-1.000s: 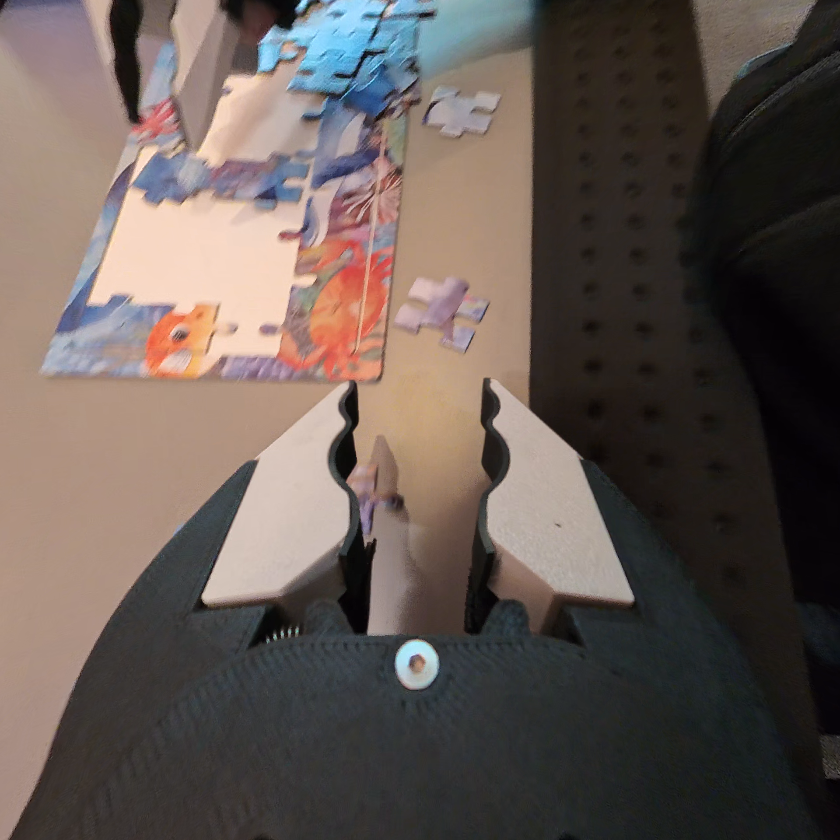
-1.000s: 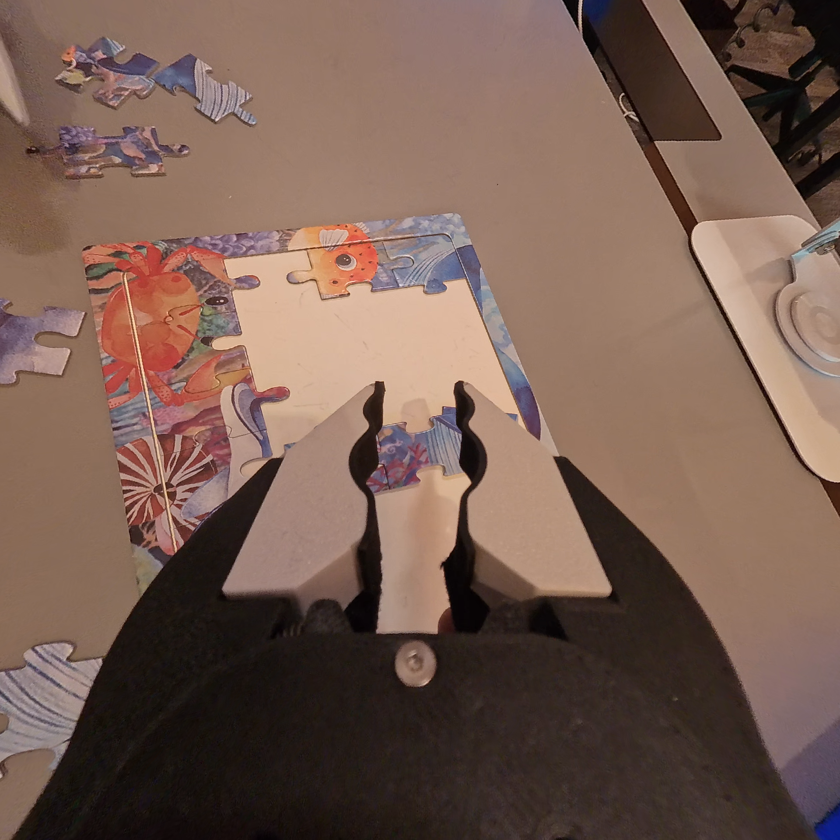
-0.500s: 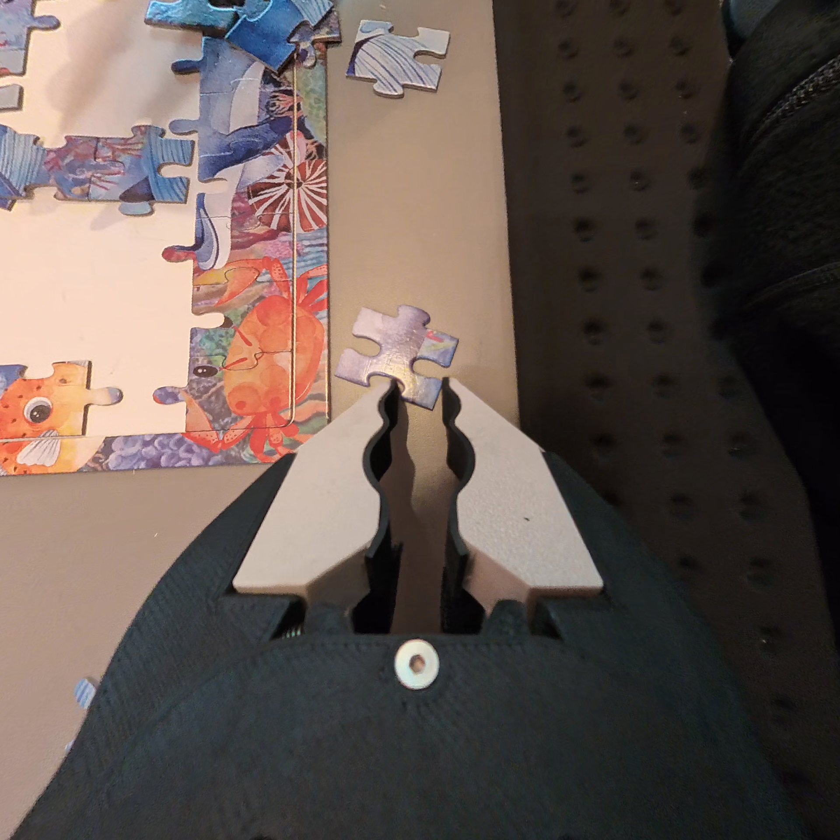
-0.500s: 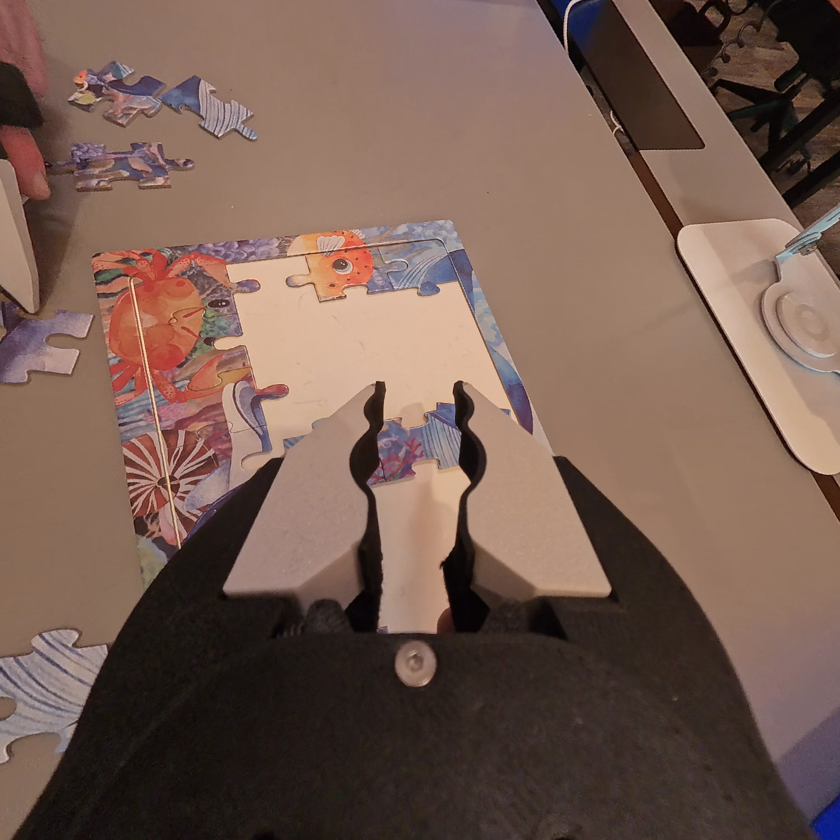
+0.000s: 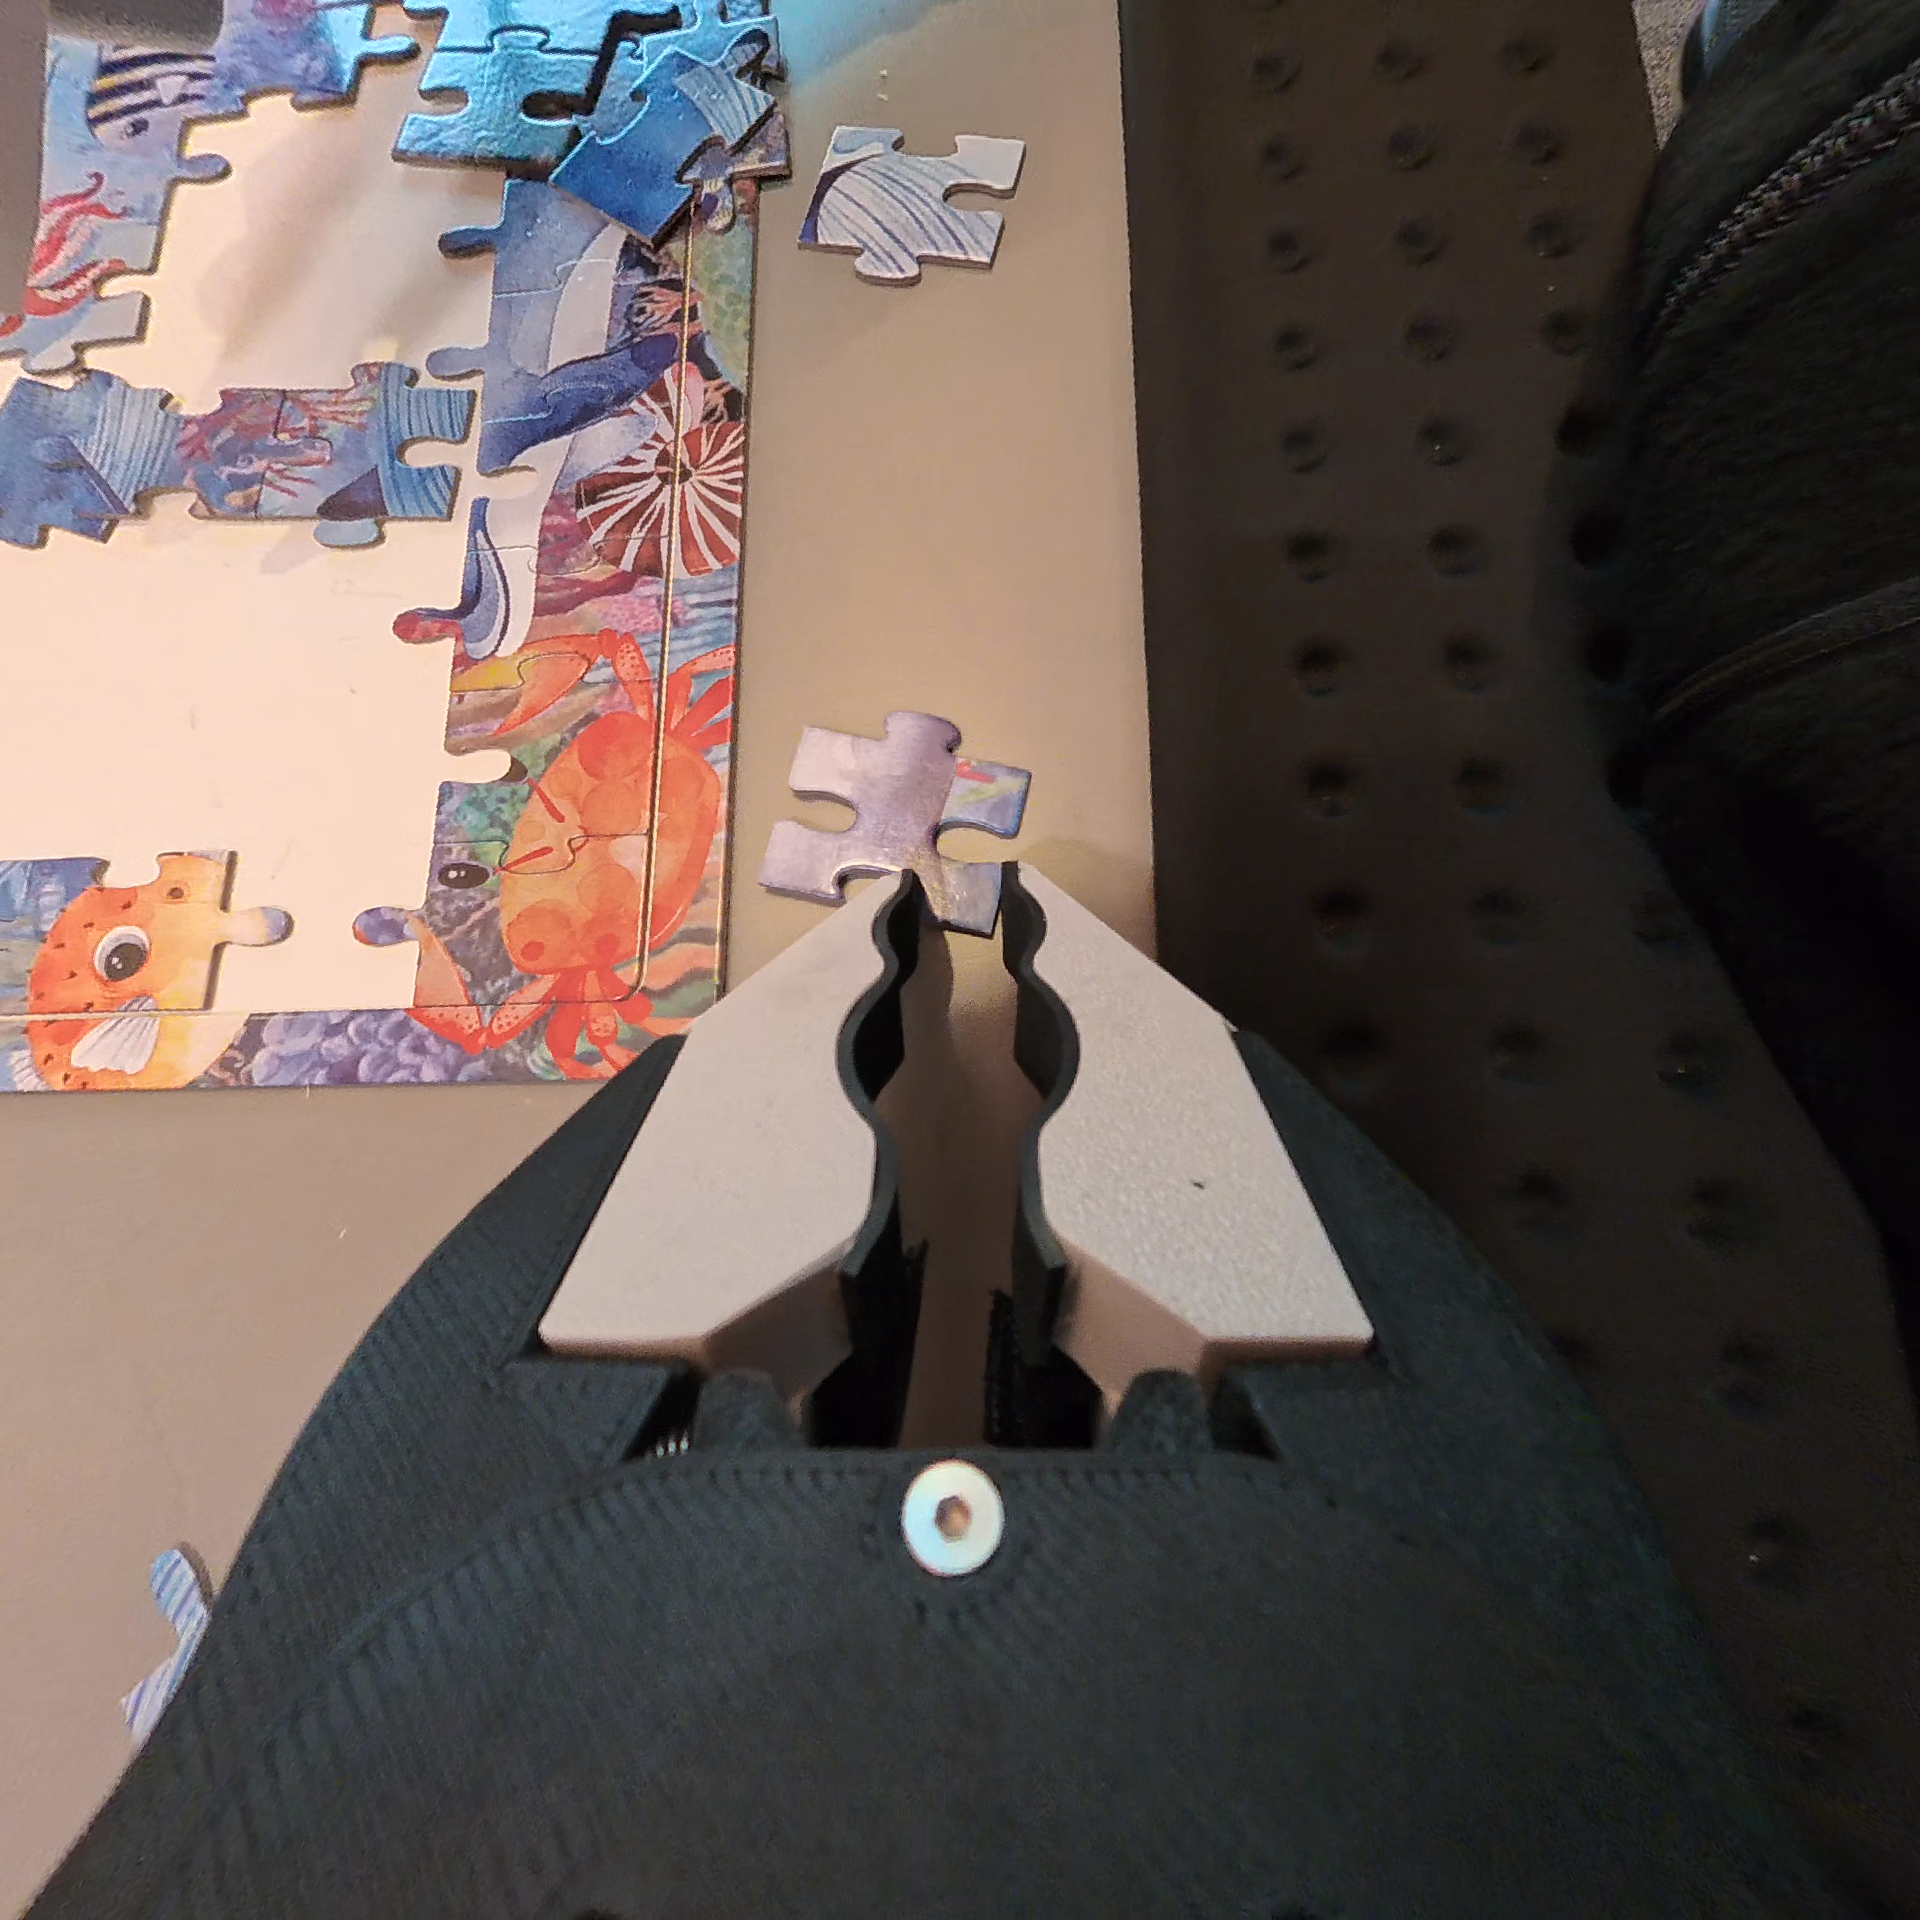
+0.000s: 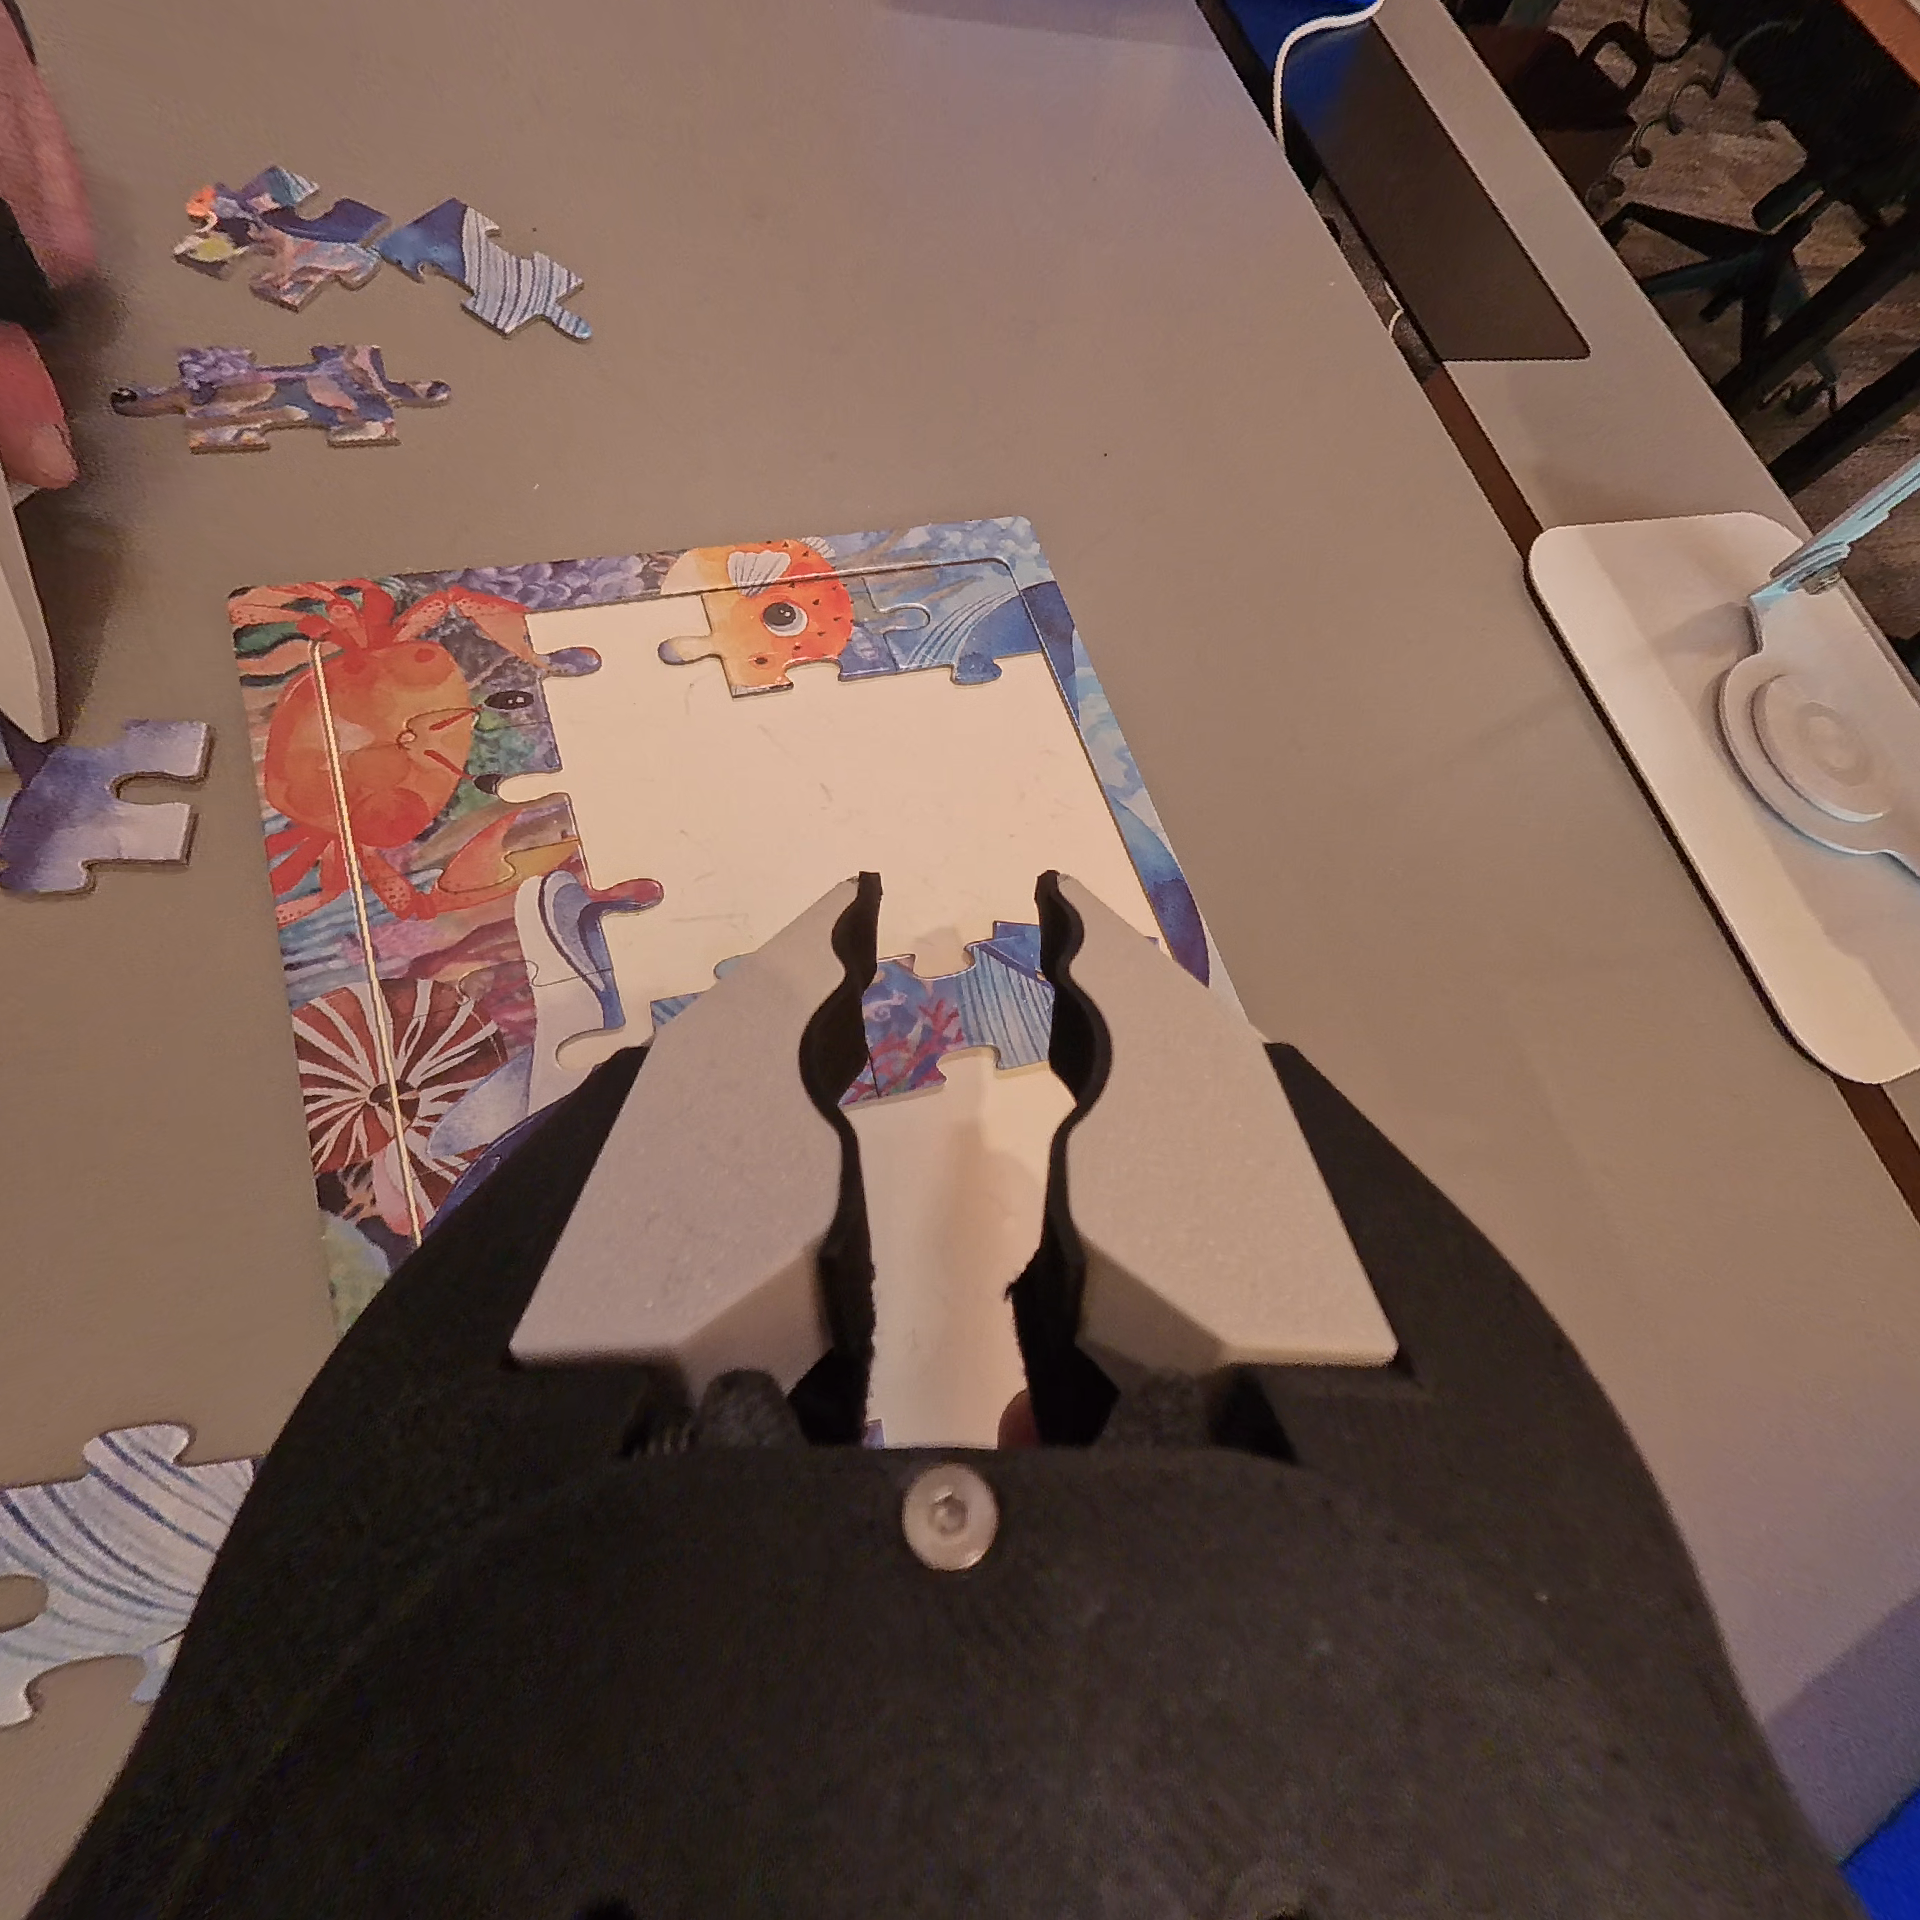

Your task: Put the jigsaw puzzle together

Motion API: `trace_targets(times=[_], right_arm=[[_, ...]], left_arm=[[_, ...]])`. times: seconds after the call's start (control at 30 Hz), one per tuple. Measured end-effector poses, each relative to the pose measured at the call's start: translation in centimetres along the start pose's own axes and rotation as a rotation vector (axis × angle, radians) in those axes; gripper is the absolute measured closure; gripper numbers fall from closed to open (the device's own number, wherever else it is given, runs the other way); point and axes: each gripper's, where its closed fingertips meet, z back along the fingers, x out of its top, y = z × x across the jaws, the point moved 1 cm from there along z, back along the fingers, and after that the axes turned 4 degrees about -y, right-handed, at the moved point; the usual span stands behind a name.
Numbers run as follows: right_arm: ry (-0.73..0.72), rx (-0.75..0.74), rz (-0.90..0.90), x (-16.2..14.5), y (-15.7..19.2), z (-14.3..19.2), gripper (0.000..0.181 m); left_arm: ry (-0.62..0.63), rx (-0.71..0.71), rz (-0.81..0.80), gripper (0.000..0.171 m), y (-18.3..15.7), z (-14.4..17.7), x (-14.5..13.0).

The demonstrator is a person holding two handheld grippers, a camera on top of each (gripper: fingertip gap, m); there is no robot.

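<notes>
Pinching a purple piece [image 5: 894, 805] at its six o'clock tab, the left hand-held gripper [image 5: 958, 894] prepares to lift it toward the puzzle tray [image 5: 717, 416], while the right hand-held gripper [image 6: 958, 883] hovers open.

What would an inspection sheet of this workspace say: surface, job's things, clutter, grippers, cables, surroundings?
Surface: grey table, flat, no spills seen.
Job's things: puzzle board partly filled, its white middle bare; crab and orange fish pieces seated. Purple loose piece lies beside the board's crab edge. Striped loose piece lies near the board's far corner. More loose pieces lie beyond the board.
Clutter: white plate-like stand at the table edge.
Grippers: left gripper, jaws narrowly apart around a tab of the purple piece; grip cannot be confirmed. Right gripper open over the board, empty.
Cables: white cord past the table's far edge.
Surroundings: perforated dark panel; chairs beyond.
</notes>
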Motion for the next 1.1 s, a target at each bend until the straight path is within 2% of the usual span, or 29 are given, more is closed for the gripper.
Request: trace_targets(times=[0.23,0.5,0.63,0.77,0.9,1.1], right_arm=[[-0.007,-0.006,0.001,0.2,-0.1,0.4,0.152],[0.004,-0.010,-0.003,0.2,-0.2,1.1,0.151],[0.082,0.039,-0.046,-0.3,0.5,2.7,0.144],[0.121,0.089,-0.101,-0.3,2.0,5.6,0.134],[0.212,0.139,-0.150,-3.0,4.7,8.0,0.133],[0.318,0.169,-0.202,-7.4,9.4,9.4,0.136]], left_arm=[[-0.008,0.040,-0.027,0.158,-0.1,0.4,0.3],[0.005,0.109,-0.025,0.158,1.6,1.7,0.0],[0.003,0.177,0.011,0.158,3.3,2.8,-0.6],[-0.017,0.213,0.031,0.158,4.3,3.2,-0.6],[-0.013,0.212,0.030,0.158,4.8,2.8,-0.7],[-0.005,0.207,0.034,0.158,4.9,2.7,-0.9]])
